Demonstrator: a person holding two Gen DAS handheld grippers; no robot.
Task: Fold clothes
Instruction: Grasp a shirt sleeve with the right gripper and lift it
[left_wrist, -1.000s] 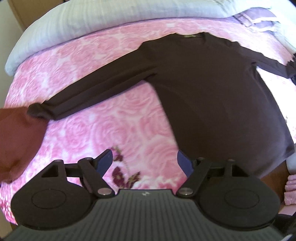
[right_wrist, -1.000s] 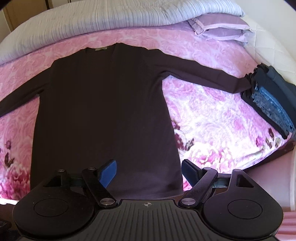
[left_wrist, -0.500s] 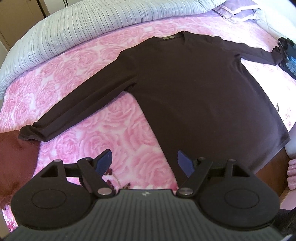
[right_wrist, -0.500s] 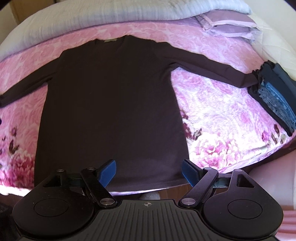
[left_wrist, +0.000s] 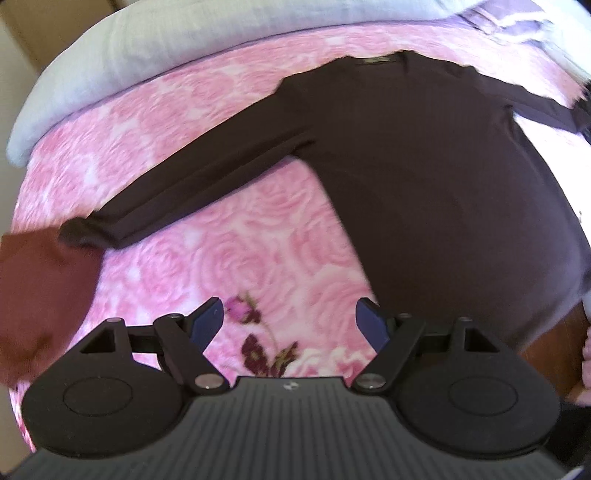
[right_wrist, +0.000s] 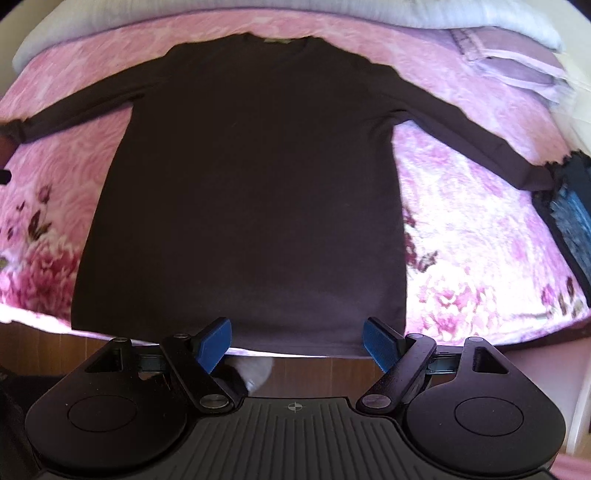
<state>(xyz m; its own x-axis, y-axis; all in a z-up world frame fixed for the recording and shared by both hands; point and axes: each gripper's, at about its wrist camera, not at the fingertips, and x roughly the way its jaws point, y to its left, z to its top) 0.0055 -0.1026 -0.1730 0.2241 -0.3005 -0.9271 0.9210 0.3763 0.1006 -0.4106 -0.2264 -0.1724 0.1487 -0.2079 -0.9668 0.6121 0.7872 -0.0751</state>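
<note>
Since half a second ago the left tool (left_wrist: 290, 323) has swung left; both tools (right_wrist: 297, 343) hover, fingers apart, empty. The dark sweater (right_wrist: 251, 177) lies flat on the bed (right_wrist: 472, 229), sleeves spread, seemingly unfolded.

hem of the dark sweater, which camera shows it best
The right wrist view: the dark sweater lies centred there, its whole hem visible along the bed edge, just beyond the open right gripper. The left wrist view shows only the sweater's left sleeve and body; its hem is largely hidden.
</note>
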